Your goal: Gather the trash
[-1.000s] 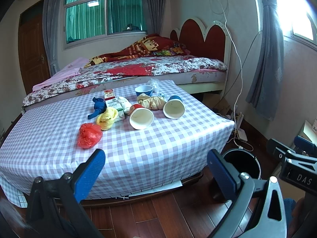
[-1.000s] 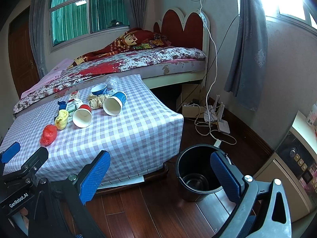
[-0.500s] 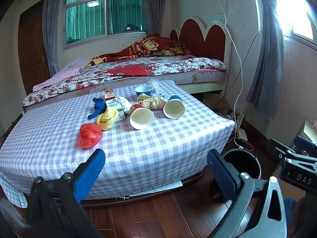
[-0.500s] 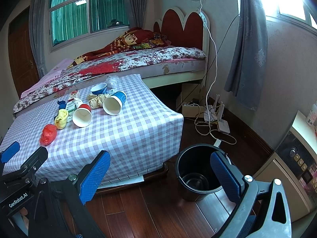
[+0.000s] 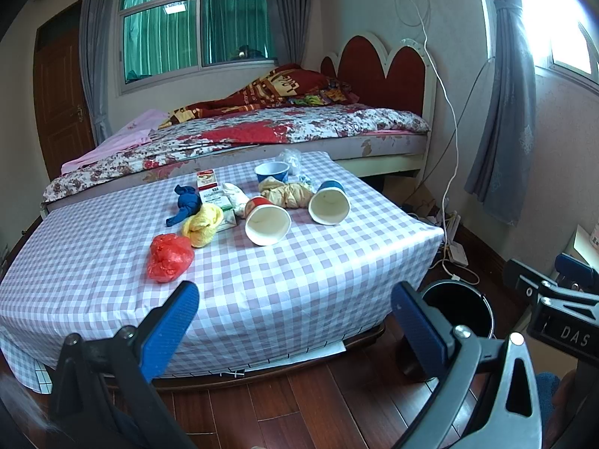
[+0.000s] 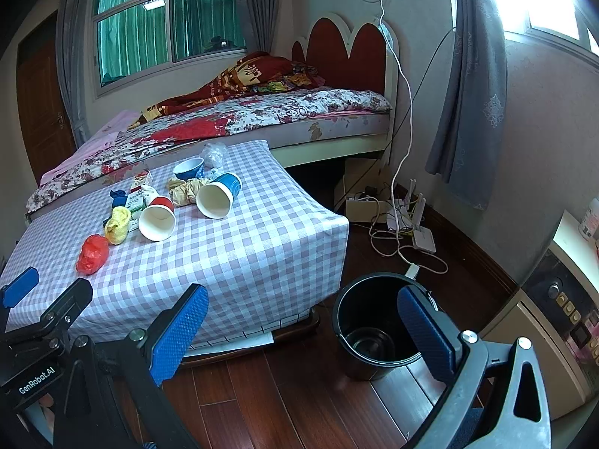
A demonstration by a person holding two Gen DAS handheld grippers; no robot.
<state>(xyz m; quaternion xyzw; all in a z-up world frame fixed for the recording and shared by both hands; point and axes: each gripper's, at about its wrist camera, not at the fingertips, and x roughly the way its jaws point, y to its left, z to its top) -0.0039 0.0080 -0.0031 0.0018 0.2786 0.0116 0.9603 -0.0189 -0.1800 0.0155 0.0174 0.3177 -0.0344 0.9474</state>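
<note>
Both grippers wide open, holding nothing.
Left gripper (image 5: 295, 314) short of table trash, red bag (image 5: 168, 257) nearest; right gripper (image 6: 303, 316) w/ bin (image 6: 368, 321) between fingers, lower down.

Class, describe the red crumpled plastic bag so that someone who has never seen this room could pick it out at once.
Find the low table with the lilac checked cloth standing in front of the bed. The litter lies in a cluster on it, and the red crumpled plastic bag lies at the near left end, just in front of the yellow crumpled bag. It is the only all-red, shiny, shapeless lump; the red-sided paper cup is rigid with a white mouth.
</note>
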